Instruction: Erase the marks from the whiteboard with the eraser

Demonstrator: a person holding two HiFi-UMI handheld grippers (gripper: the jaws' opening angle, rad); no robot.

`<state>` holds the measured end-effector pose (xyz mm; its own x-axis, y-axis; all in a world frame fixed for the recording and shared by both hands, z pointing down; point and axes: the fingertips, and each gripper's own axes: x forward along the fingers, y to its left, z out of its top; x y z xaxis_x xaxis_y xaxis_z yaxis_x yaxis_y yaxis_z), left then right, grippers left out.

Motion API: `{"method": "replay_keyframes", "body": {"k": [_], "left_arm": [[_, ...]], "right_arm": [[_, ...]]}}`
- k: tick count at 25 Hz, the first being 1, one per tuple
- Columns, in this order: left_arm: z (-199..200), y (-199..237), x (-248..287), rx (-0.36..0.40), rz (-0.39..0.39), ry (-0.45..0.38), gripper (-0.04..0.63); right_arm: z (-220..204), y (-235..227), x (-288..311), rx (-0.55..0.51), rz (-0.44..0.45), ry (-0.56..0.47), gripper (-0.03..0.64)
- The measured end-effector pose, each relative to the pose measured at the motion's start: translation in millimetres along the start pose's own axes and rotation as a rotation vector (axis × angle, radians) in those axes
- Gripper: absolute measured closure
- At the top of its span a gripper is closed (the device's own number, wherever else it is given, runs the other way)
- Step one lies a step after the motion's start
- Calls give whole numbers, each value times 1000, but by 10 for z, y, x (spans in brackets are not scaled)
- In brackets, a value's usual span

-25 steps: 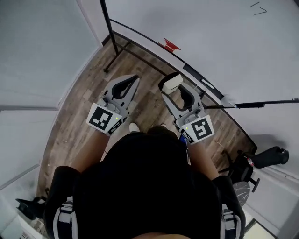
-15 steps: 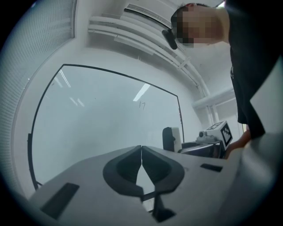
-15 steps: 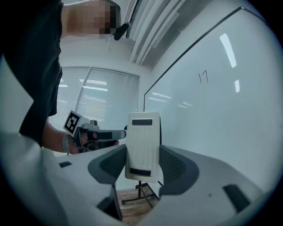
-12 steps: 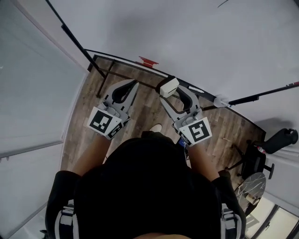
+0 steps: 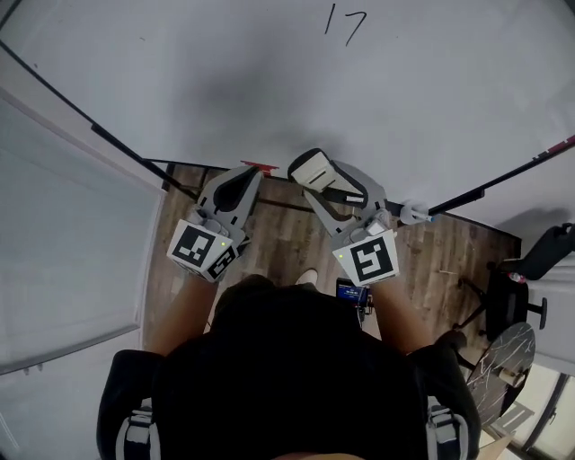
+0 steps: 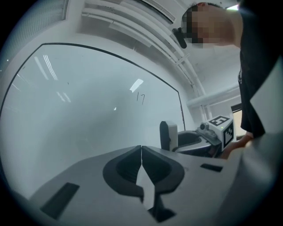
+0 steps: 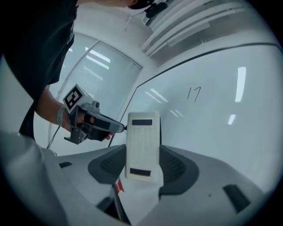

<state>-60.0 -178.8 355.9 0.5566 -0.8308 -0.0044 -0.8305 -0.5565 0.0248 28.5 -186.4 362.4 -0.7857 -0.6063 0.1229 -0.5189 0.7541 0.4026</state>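
Currently pinching eraser (image 7: pixel 142 132) by its long sides with right gripper (image 7: pixel 142 165); probably light, rigid shell, soft pad. Left gripper (image 6: pixel 141 152) closed, empty.

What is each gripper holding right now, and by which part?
The right gripper holds the eraser, its jaws clamped on the eraser's two long sides. The left gripper has its jaws together and holds nothing.

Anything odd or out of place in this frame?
Nothing stands out. The right gripper holds the eraser squarely, the left gripper is shut and empty, and the marks sit unerased on the whiteboard.
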Motion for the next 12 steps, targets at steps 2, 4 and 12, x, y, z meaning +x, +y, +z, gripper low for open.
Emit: {"method": "replay_keyframes", "body": {"k": [2, 4, 12], "left_arm": [[66, 24, 130, 6, -25, 0, 589], [158, 63, 245, 21, -51, -5, 589], [498, 154, 523, 77, -190, -48, 589]], "right_arm": [[68, -205, 23, -72, -56, 50, 383], [171, -383, 36, -118, -112, 84, 383], [669, -931, 69, -291, -343, 184, 383]]}}
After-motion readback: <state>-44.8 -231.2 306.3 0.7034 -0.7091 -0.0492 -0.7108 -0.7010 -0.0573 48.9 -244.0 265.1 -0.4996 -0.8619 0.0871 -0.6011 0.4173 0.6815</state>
